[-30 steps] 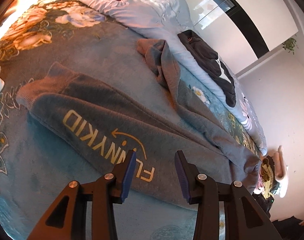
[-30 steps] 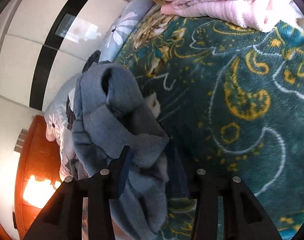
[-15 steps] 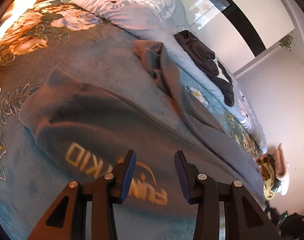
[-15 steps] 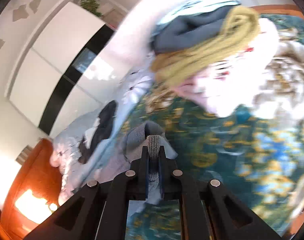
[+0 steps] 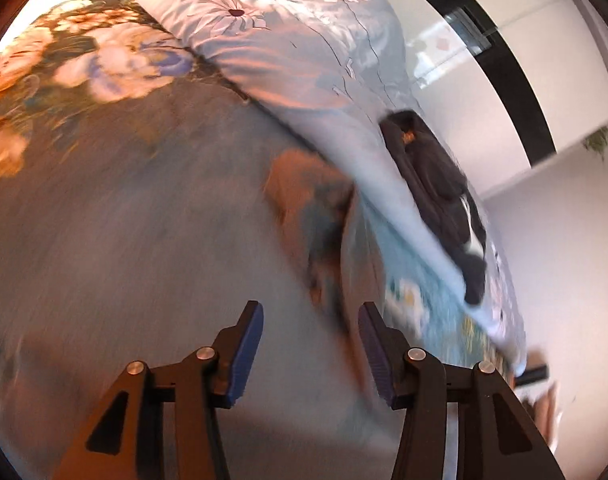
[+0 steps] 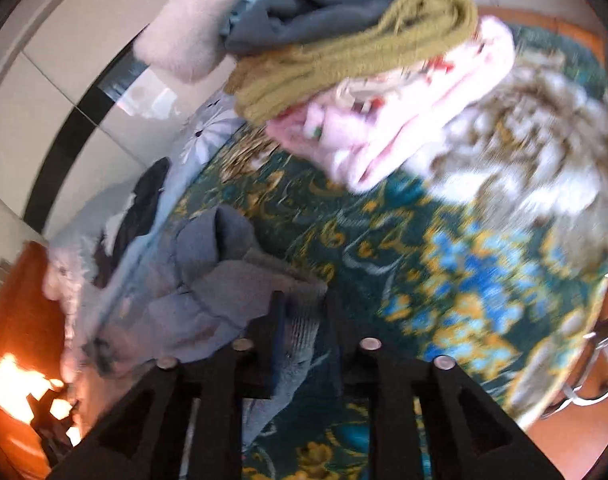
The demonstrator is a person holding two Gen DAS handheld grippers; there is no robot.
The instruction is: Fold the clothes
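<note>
On our left, the left gripper (image 5: 310,346) has its blue pads spread wide with nothing between them. A second ago the yellow lettering of the grey sweatpants (image 5: 207,248) sat right under these pads; now the lettering is out of sight and we see only blurred grey cloth sweeping across the view, with one crumpled part (image 5: 308,200) lying further off, beside the pale flowered duvet (image 5: 304,52). A dark garment (image 5: 436,184) lies on that duvet, apart from ours.

On our right, the change is bigger. A second ago the right gripper (image 6: 301,322) stood wide over the bunched grey cloth; now it pinches a ribbed hem of the sweatpants (image 6: 299,328), which bunch up to its left over the teal patterned blanket (image 6: 444,280) (the view is smeared, so the hand is moving fast). Ahead sits a stack of folded clothes (image 6: 364,52), olive knit over pink.

We judge that this end of the sweatpants is now being carried across for a fold, while the left hand, free, repositions along the fabric. How far that fold has gone, the blur does not settle.
</note>
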